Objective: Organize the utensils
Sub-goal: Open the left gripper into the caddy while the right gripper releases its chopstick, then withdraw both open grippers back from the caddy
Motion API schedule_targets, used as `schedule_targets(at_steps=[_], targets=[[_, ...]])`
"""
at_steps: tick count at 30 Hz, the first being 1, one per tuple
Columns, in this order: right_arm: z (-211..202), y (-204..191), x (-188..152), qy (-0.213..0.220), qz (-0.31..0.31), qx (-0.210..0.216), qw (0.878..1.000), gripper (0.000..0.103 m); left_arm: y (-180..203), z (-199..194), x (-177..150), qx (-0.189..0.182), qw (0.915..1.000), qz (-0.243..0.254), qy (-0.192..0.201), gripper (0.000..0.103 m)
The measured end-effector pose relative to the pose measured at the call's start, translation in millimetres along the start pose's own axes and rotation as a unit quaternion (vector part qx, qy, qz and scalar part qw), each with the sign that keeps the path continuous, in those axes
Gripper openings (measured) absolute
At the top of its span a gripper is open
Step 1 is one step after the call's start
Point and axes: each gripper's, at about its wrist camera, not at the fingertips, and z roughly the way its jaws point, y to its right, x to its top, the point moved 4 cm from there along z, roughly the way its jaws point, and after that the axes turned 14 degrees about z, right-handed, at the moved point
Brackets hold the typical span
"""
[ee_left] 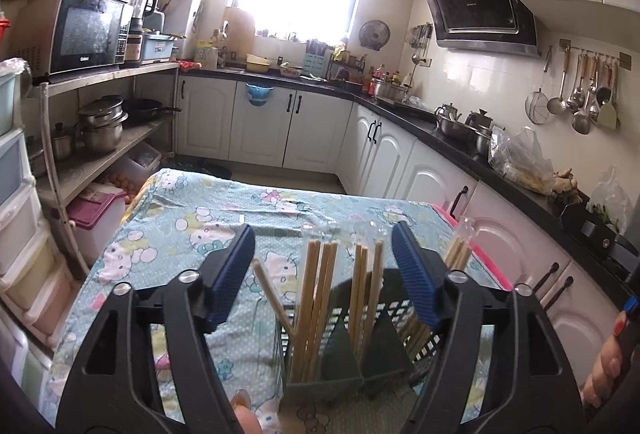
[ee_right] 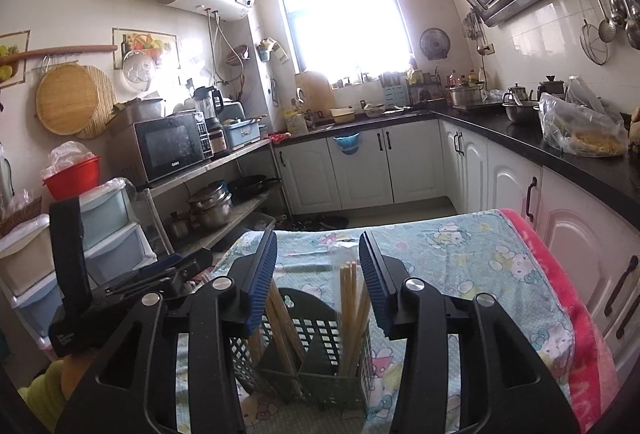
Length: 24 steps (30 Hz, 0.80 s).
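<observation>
We see the dark slotted caddy (ee_left: pixel 344 358) standing on the cloth-covered desk (ee_left: pixel 180 226), wooden chopsticks (ee_left: pixel 316 298) upright in its compartments. Our left tool (ee_left: pixel 323 262) hangs released just above them, pads clear; our right tool (ee_right: pixel 318 274) likewise gapes over chopsticks, gripping nothing.

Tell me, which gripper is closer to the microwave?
Left. The left gripper sits on the microwave's side; the right gripper is farther off, toward the counter.

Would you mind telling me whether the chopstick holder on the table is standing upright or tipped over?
Upright. The dark holder sits base down on the patterned tablecloth, and the chopsticks stand in its compartments, leaning slightly.
</observation>
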Motion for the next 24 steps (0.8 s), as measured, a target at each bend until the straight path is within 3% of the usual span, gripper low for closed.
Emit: schedule_targets(at_steps=[9, 12, 24], targets=[[-19, -4, -15, -0.005, -0.01, -0.001, 1.0, 0.059, 6, -21, -16, -0.01, 0.9999, 0.001, -0.006, 0.076], [-26, -5, -20, -0.007, -0.015, -0.002, 1.0, 0.066, 9, -28, -23, -0.011, 0.9999, 0.003, -0.01, 0.087], [-46, -6, -55, -0.031, -0.022, -0.009, 0.999, 0.086, 11, -54, -53, -0.024, 0.9994, -0.004, -0.025, 0.092]])
